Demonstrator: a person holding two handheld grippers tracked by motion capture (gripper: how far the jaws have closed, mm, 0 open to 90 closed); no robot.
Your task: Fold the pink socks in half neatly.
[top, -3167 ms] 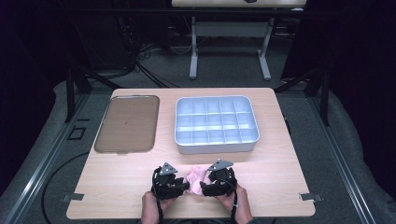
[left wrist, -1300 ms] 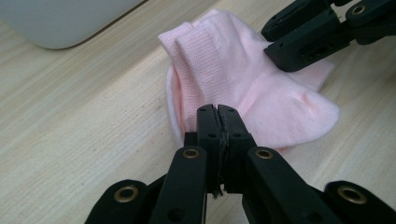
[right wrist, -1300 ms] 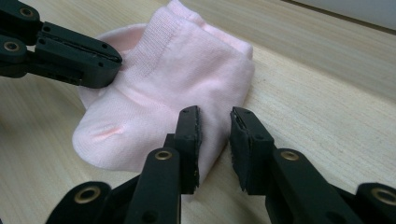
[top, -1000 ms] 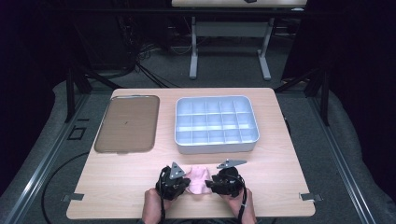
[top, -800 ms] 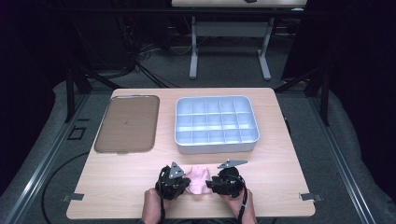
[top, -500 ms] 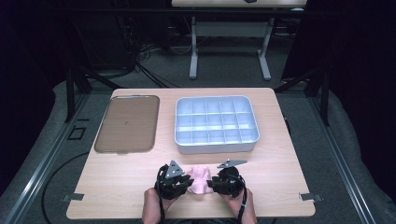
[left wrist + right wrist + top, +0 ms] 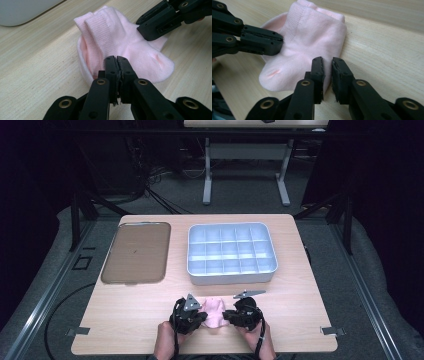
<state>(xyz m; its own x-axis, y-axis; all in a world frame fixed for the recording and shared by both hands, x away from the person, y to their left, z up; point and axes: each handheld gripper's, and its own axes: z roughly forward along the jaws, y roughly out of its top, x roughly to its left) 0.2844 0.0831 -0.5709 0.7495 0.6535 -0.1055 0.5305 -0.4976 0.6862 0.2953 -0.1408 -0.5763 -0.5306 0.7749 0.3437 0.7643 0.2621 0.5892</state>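
A small pink sock [image 7: 214,312], folded, lies on the wooden table near the front edge. My left gripper [image 7: 116,58] comes at it from the left. Its jaws have just closed tight, and the tips pinch the fabric by the ribbed cuff [image 7: 100,32]. My right gripper [image 7: 327,61] meets the sock [image 7: 312,37] from the other side. Its jaws have just been closing and stand a narrow slit apart, with the sock's edge in between. In the high view the left gripper [image 7: 199,316] and the right gripper [image 7: 227,315] flank the sock.
A white compartment tray [image 7: 231,279] stands behind the sock at centre right. A flat brown tray [image 7: 136,252] lies at the back left. Bare wood stretches to either side of the hands [image 7: 300,320].
Since the oldest frame both hands have drawn slightly toward the front edge, and the right gripper's grey plate has tipped over. Over the last second the hands stay where they are.
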